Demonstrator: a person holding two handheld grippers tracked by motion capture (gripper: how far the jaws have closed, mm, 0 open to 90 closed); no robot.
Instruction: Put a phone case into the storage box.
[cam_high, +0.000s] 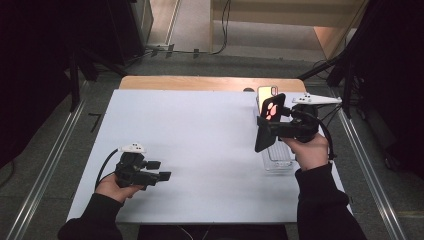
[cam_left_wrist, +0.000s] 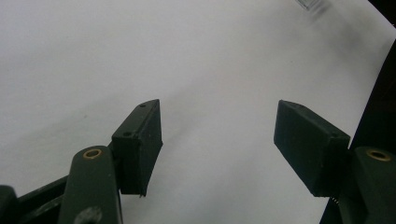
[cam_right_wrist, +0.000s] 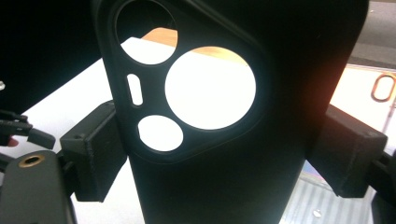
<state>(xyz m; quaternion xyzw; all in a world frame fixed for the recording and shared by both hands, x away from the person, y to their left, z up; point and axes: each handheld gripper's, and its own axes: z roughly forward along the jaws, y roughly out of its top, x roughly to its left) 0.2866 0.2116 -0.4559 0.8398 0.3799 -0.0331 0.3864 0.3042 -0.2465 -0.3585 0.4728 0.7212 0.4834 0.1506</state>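
White table (cam_high: 200, 150), right gripper (cam_high: 272, 122) raised, clamping phone case (cam_high: 269, 122)

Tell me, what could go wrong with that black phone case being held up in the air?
1. The right gripper pinches the black phone case only by its side edges, above the table; it might twist or slip out and fall.
2. A clear case and a phone lie right below, so a drop or a careless lowering could knock them.
3. The left gripper rests far away, open, too distant to catch anything.
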